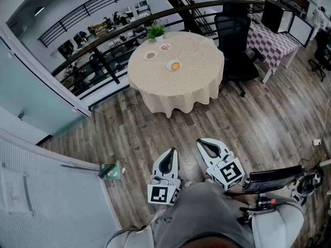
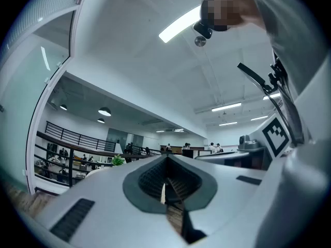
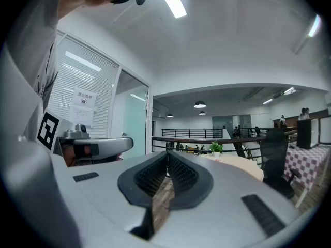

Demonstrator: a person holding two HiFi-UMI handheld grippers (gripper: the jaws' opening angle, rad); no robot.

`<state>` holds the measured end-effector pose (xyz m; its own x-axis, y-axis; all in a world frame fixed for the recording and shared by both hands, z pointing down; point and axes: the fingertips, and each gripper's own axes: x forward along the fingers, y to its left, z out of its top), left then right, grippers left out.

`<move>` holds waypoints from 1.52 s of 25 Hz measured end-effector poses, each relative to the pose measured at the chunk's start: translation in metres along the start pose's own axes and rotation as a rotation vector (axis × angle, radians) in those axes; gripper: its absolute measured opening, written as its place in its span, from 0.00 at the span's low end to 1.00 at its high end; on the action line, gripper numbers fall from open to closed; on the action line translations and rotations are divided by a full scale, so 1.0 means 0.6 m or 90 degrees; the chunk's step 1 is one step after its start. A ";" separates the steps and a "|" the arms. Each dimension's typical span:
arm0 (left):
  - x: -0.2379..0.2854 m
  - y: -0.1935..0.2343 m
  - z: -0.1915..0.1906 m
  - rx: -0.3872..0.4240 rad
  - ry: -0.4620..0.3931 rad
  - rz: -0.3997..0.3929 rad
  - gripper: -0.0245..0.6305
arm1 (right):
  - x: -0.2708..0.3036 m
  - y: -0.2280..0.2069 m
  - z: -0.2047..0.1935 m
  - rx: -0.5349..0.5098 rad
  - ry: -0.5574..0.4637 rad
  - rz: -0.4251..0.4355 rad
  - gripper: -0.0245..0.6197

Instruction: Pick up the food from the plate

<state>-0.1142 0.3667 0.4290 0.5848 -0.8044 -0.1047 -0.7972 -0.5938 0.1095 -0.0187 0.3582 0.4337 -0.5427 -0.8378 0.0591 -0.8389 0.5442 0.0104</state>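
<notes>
Clearly, the food (image 1: 175, 65) lies far ahead of the left gripper (image 1: 171, 151) and right gripper (image 1: 200, 142), both closed, empty.

We log: white right gripper (image 1: 207, 146), black-and-white square marker (image 1: 228, 173). Well ahead of it, beige, faintly checked tablecloth (image 1: 176, 89), orange food (image 1: 175, 65) on white plate (image 1: 168, 66), green plant (image 1: 155, 31). Further right, purple-white chequered cloth (image 1: 271, 40). Floor (image 1: 258, 123) beneath is grey-brown woodgrain.

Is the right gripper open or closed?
Shut. The right gripper has its fingers touching at the tips, with nothing between them.
</notes>
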 end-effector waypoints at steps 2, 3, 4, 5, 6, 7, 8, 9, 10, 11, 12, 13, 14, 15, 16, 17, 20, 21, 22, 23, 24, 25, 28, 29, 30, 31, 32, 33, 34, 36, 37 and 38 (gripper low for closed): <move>-0.001 -0.013 0.001 0.001 -0.001 0.005 0.05 | -0.015 -0.008 0.005 -0.005 0.001 -0.008 0.06; -0.001 -0.019 0.000 0.001 -0.001 0.007 0.05 | -0.023 -0.011 0.005 -0.006 0.001 -0.009 0.06; -0.001 -0.024 -0.002 0.002 0.002 0.009 0.05 | -0.029 -0.014 0.001 -0.005 0.000 -0.008 0.06; -0.001 -0.029 -0.004 0.003 0.006 0.010 0.05 | -0.036 -0.015 -0.003 -0.003 -0.001 -0.006 0.06; -0.002 -0.033 -0.007 0.004 0.010 0.010 0.05 | -0.043 -0.016 -0.006 -0.002 -0.001 -0.006 0.06; -0.002 -0.038 -0.010 0.006 0.014 0.009 0.05 | -0.049 -0.017 -0.008 -0.001 0.000 -0.006 0.06; -0.002 -0.044 -0.012 0.009 0.016 0.008 0.05 | -0.055 -0.019 -0.009 0.000 0.002 -0.006 0.06; -0.001 -0.050 -0.013 0.011 0.019 0.006 0.05 | -0.061 -0.023 -0.010 0.001 0.004 -0.006 0.06; 0.000 -0.057 -0.013 0.012 0.021 0.004 0.05 | -0.068 -0.027 -0.013 0.005 0.008 -0.007 0.06; 0.003 -0.065 -0.014 0.012 0.023 0.003 0.05 | -0.074 -0.032 -0.019 0.013 0.012 -0.009 0.06; 0.005 -0.073 -0.015 0.010 0.026 0.002 0.05 | -0.081 -0.039 -0.025 0.024 0.017 -0.012 0.06; 0.008 -0.081 -0.016 0.008 0.028 0.001 0.05 | -0.087 -0.046 -0.031 0.038 0.021 -0.014 0.06; 0.010 -0.090 -0.017 0.005 0.029 0.001 0.05 | -0.093 -0.053 -0.035 0.052 0.025 -0.015 0.06; 0.013 -0.098 -0.019 0.002 0.031 0.000 0.05 | -0.099 -0.060 -0.041 0.064 0.030 -0.013 0.06; 0.017 -0.106 -0.021 0.000 0.033 0.000 0.05 | -0.106 -0.066 -0.047 0.072 0.035 -0.012 0.06; 0.020 -0.115 -0.023 -0.002 0.035 0.000 0.05 | -0.112 -0.071 -0.054 0.073 0.041 -0.011 0.06; 0.035 -0.142 -0.035 0.002 0.037 -0.003 0.05 | -0.134 -0.088 -0.071 0.066 0.057 -0.001 0.06; 0.040 -0.152 -0.039 0.004 0.036 -0.002 0.05 | -0.142 -0.094 -0.078 0.068 0.061 0.004 0.06; 0.045 -0.162 -0.042 0.004 0.035 0.000 0.05 | -0.149 -0.101 -0.086 0.072 0.064 0.009 0.06; 0.050 -0.172 -0.043 0.006 0.035 0.003 0.05 | -0.157 -0.109 -0.094 0.075 0.068 0.013 0.06; 0.054 -0.183 -0.043 0.009 0.035 0.007 0.05 | -0.164 -0.116 -0.102 0.077 0.071 0.017 0.06; 0.058 -0.192 -0.043 0.014 0.036 0.011 0.05 | -0.170 -0.123 -0.109 0.079 0.076 0.019 0.06; 0.062 -0.212 -0.037 0.029 0.037 0.019 0.05 | -0.185 -0.142 -0.118 0.082 0.080 0.026 0.06; 0.062 -0.215 -0.035 0.033 0.037 0.022 0.05 | -0.189 -0.147 -0.116 0.082 0.077 0.027 0.06; 0.063 -0.218 -0.034 0.036 0.038 0.026 0.05 | -0.193 -0.152 -0.115 0.083 0.074 0.027 0.06; 0.063 -0.220 -0.035 0.036 0.039 0.030 0.05 | -0.196 -0.157 -0.114 0.084 0.071 0.027 0.06; 0.063 -0.222 -0.036 0.034 0.040 0.034 0.05 | -0.199 -0.160 -0.113 0.086 0.068 0.027 0.06; 0.062 -0.224 -0.036 0.033 0.040 0.037 0.05 | -0.201 -0.162 -0.114 0.089 0.065 0.028 0.06; 0.061 -0.226 -0.035 0.035 0.039 0.039 0.05 | -0.203 -0.164 -0.114 0.091 0.063 0.028 0.06; 0.061 -0.230 -0.030 0.044 0.036 0.042 0.05 | -0.204 -0.166 -0.113 0.091 0.059 0.032 0.06; 0.061 -0.231 -0.028 0.047 0.035 0.044 0.05 | -0.205 -0.166 -0.112 0.090 0.057 0.034 0.06; 0.062 -0.232 -0.027 0.048 0.036 0.046 0.05 | -0.205 -0.168 -0.112 0.089 0.055 0.036 0.06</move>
<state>0.0207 0.4191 0.4261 0.5312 -0.8462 -0.0426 -0.8454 -0.5327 0.0399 0.1353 0.4096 0.4923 -0.5885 -0.7961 0.1410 -0.8081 0.5736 -0.1342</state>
